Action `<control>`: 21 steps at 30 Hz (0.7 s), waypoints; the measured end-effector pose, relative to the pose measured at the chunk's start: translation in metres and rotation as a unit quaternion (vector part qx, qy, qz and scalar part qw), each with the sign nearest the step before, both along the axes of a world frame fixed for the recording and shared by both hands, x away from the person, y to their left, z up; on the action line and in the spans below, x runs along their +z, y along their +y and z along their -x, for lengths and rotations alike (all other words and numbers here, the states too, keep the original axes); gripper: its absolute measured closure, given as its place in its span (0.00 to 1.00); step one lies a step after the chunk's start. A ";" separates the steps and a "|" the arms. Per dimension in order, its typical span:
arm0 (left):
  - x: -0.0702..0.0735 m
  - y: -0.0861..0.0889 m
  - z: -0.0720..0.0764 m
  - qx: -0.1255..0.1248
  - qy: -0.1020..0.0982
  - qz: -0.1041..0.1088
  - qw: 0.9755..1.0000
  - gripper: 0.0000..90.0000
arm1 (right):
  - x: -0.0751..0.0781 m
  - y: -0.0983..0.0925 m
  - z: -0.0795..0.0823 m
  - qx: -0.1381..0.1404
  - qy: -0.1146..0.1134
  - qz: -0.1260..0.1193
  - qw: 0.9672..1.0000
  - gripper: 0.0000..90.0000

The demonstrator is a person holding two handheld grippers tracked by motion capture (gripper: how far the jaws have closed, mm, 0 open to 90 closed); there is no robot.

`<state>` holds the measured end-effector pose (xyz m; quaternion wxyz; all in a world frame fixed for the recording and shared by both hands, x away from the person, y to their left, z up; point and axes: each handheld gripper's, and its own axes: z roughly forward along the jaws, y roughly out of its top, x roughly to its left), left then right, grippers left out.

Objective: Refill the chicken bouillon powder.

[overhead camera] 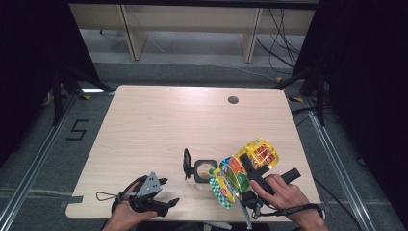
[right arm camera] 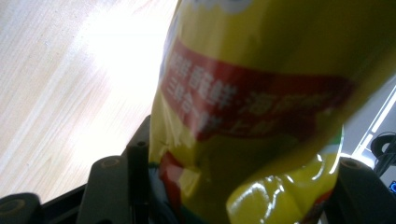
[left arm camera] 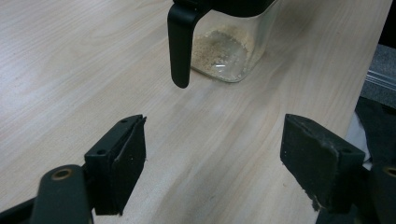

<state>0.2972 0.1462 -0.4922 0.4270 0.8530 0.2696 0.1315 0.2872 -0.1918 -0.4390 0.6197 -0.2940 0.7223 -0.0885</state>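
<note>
Some grains already lie in the jar [left arm camera: 223, 49]; our right tongs [overhead camera: 250, 174] clamp the pouch [overhead camera: 239, 174] tipped over it, left tongs [left arm camera: 212, 161] wide and empty; pouring remains.

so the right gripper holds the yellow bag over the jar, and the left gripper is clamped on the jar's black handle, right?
Not quite. The left gripper is open and clear of the jar; its fingers stand short of the black handle, as the left gripper view shows. The right gripper does hold the yellow bag.

jar top [left arm camera: 219, 5] cropped, bag print [right arm camera: 243, 102] blurred (unreadable)
</note>
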 end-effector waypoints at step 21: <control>-0.001 0.000 -0.001 0.002 0.001 -0.001 1.000 0.25 | 0.002 0.002 0.001 0.002 -0.006 0.012 1.000 0.47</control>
